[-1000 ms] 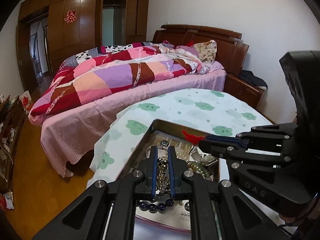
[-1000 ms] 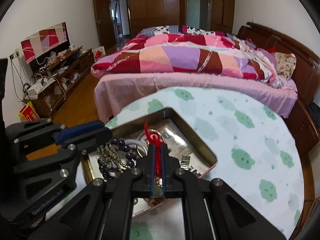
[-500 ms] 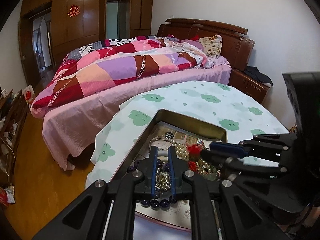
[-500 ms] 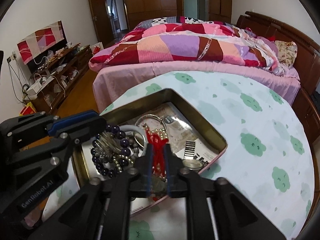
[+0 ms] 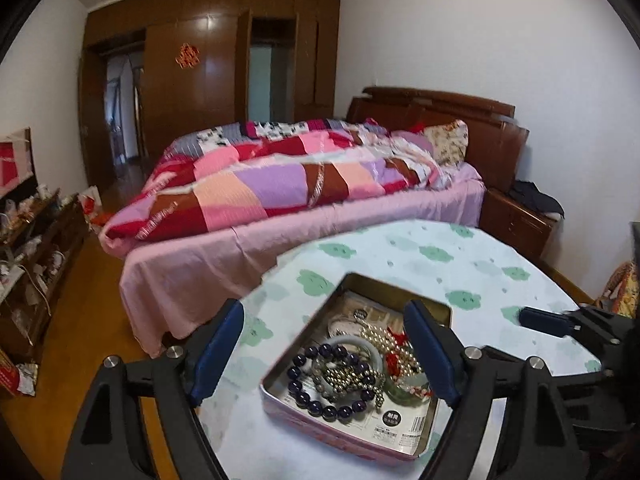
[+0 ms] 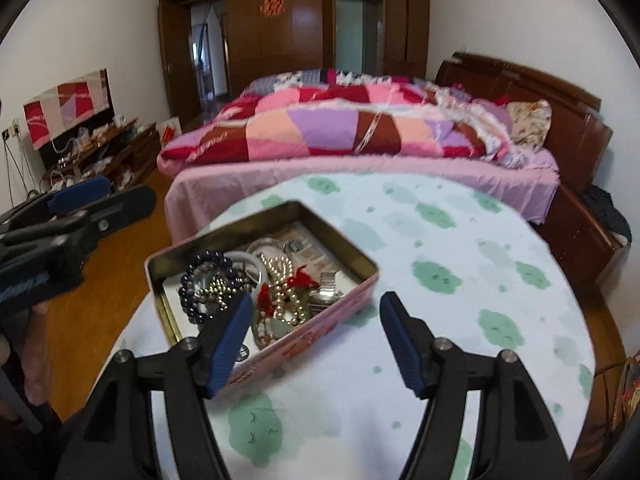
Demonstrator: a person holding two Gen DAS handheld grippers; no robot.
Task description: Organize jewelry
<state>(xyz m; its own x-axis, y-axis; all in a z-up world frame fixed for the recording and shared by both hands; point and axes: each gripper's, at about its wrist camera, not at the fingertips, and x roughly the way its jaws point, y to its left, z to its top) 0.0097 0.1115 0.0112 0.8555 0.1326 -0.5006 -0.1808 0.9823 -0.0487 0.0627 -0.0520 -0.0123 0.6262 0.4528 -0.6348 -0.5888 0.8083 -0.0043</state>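
The jewelry lies heaped in the open tin (image 5: 420,446) on the near edge of the round table (image 5: 460,264) — dark bead bracelet (image 5: 320,396), pearl strand (image 6: 282,280) and red charm (image 6: 300,278) tangled together, so nothing strays. Both tools hang above it, emptied: the left gripper (image 5: 326,350) is spreading wide, the right gripper (image 6: 314,338) is also opening — neither pinches anything.

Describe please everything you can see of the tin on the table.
The tin is a shallow rectangular metal box with rounded corners, pink outside with a print, dull gold inside, no lid on it. It lies flat on the cloth-covered table, near its edge. Inside lie bead bracelets, pearls, a pale bangle, red ornaments and printed paper. Neither gripper touches it.
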